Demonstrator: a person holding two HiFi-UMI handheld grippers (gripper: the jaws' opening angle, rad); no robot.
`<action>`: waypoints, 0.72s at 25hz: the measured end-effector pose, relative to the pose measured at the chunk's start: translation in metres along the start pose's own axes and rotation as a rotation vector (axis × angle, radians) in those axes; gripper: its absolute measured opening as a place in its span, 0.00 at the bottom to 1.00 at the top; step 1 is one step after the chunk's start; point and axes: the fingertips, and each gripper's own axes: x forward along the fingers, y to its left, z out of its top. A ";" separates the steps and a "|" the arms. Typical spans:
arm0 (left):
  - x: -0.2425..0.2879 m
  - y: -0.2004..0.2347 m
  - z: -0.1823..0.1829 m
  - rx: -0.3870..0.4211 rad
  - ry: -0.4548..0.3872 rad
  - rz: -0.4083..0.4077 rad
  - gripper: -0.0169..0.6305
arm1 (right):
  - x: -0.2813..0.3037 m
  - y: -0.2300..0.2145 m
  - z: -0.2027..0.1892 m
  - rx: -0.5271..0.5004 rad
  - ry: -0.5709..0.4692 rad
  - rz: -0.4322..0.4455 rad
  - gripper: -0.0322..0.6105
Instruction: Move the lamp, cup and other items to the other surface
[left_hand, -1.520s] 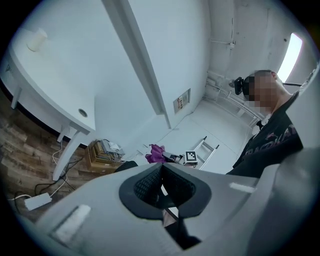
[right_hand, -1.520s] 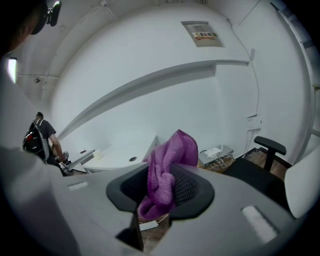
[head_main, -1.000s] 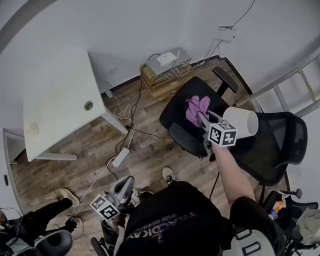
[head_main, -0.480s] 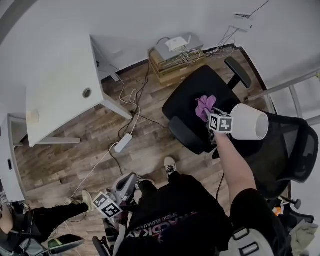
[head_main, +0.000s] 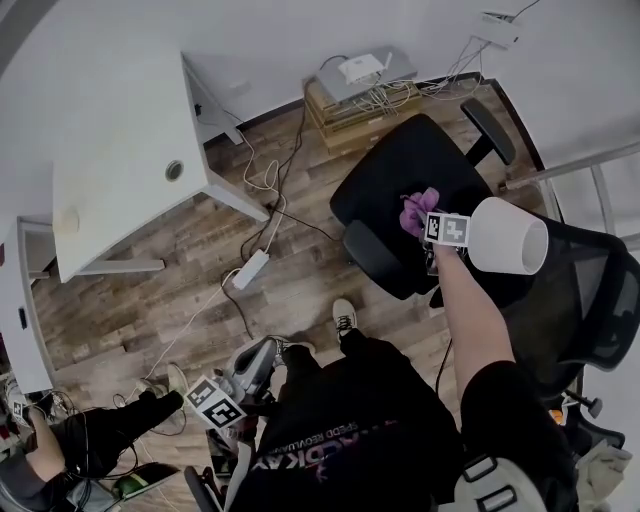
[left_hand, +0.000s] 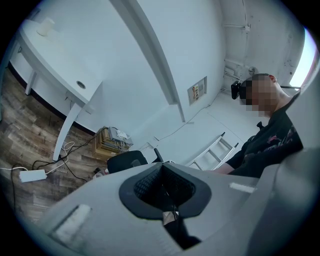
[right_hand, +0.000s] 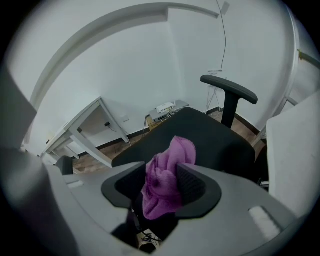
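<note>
My right gripper (head_main: 428, 208) points down at the seat of a black office chair (head_main: 400, 170). A purple cloth (right_hand: 167, 177) lies between its jaws, its far end on the seat. The jaws have just been opening and stand apart round the cloth, which looks loose. A white lampshade (head_main: 508, 236) sits close to the right of that gripper, also seen as a lampshade (right_hand: 295, 150) at the right gripper view's edge. My left gripper (head_main: 255, 362) hangs low by my legs, shut with nothing in it. A small pale round thing (head_main: 65, 222) rests on the white desk (head_main: 120, 120).
A low box with a router and cables (head_main: 360, 85) stands by the wall behind the chair. A power strip (head_main: 250, 270) and cords trail over the wood floor. A ladder (head_main: 590, 170) leans at the right. Another person's legs (head_main: 90, 440) show at bottom left.
My right hand has come down with the purple cloth to the chair seat, next to the lampshade. The left gripper stays low by my legs.
</note>
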 end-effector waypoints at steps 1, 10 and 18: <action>0.000 0.001 0.001 -0.001 0.000 -0.001 0.02 | -0.001 0.000 0.000 0.007 -0.003 0.000 0.36; 0.006 -0.002 0.007 0.018 -0.010 -0.013 0.02 | -0.022 0.003 0.037 0.032 -0.140 0.061 0.05; -0.002 -0.001 0.013 0.015 -0.030 -0.023 0.02 | -0.130 0.070 0.110 0.027 -0.348 0.407 0.05</action>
